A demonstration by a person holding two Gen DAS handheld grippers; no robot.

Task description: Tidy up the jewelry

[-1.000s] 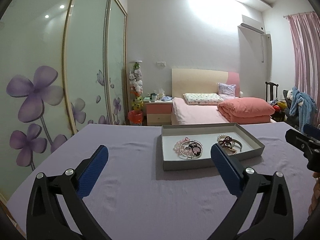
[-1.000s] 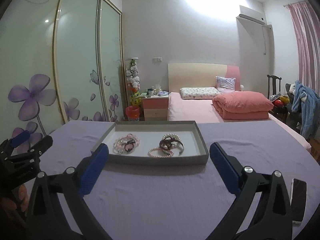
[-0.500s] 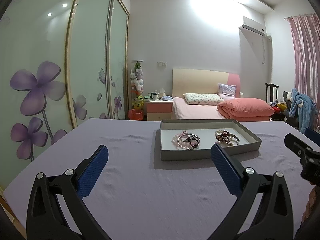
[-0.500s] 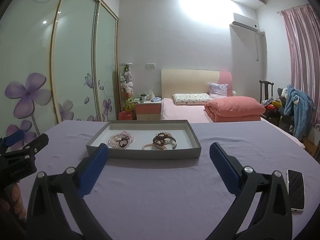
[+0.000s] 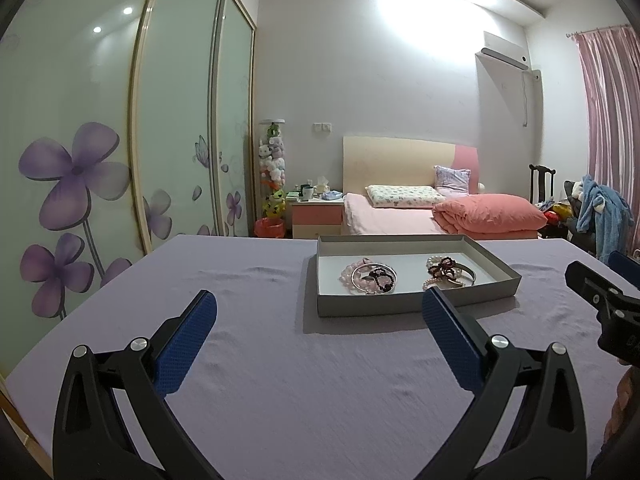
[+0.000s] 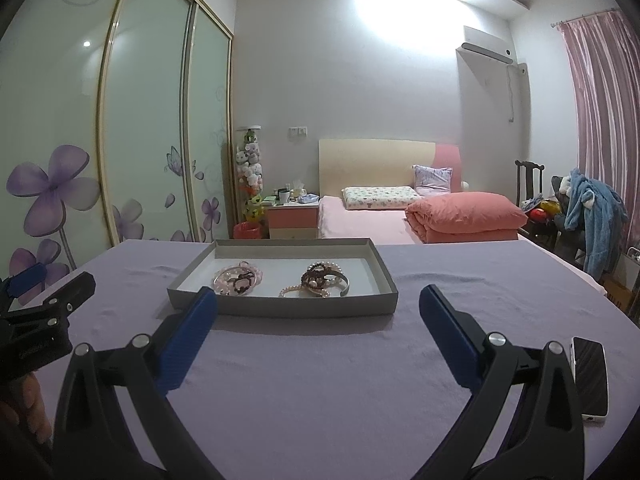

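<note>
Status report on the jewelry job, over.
Left gripper and right gripper open, empty, above the purple cloth. Bracelets heaped in the grey tray, untouched. Phone off right; path clear.

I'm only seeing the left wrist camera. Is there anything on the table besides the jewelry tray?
Observer: Yes. A phone lies flat on the purple cloth near the table's right edge, to the right of the right gripper.
Operator: Is that gripper holding anything?
Observer: No. Its fingers stand wide apart with nothing between them, short of the tray.
Operator: What's in the tray's right half? It's partly blocked for me.
Observer: A pearl bracelet lies as a full loop at the near side of a dark beaded piece.
</note>
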